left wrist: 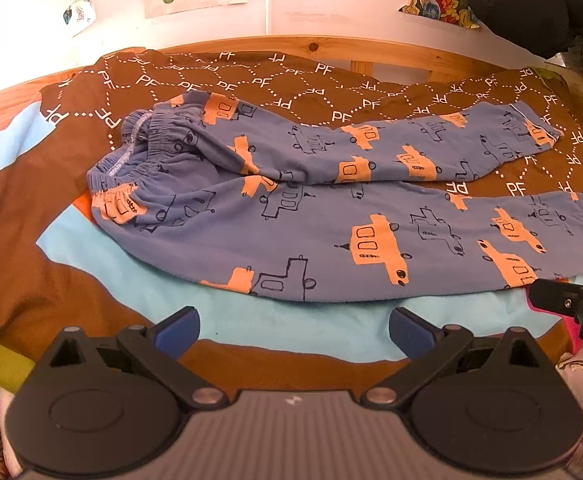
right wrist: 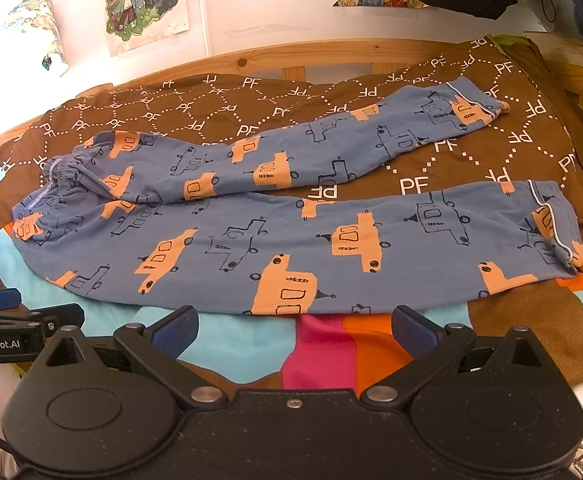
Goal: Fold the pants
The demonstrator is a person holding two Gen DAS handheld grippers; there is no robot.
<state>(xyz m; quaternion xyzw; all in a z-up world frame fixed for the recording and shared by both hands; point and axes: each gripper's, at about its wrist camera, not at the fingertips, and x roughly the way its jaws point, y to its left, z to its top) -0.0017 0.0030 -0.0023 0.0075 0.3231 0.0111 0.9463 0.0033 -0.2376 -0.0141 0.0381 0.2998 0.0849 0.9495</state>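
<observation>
Blue fleece pants (left wrist: 331, 216) printed with orange vehicles were recorded lying flat and unfolded on a brown patterned bedspread (left wrist: 275, 80), with no fold yet made. In both wrist views the long axis ran across the frame: the elastic waistband (left wrist: 131, 160) sat at centre left and the two leg cuffs at the right edge, the legs spread apart in a narrow V with bedspread showing between them. The near leg (right wrist: 331, 256) occupied the middle band of the right wrist view, its lower edge just above the fingertips; the far leg (right wrist: 331, 140) angled towards the upper right, ending near the wooden bed frame (right wrist: 331, 50). The left gripper (left wrist: 293, 326) was held at the bottom centre of its view with jaws spread wide and nothing between them, just short of the near leg's lower edge, towards the waistband half. The right gripper (right wrist: 293, 326) was likewise wide apart and empty, just short of the same edge, and was judged nearer the cuff (right wrist: 551, 232). Each gripper was seen at the side of the other's view, so they were taken to stand side by side along the garment's length. The garment lay ahead of both grippers, untouched, with its length crosswise to their pointing direction.
</observation>
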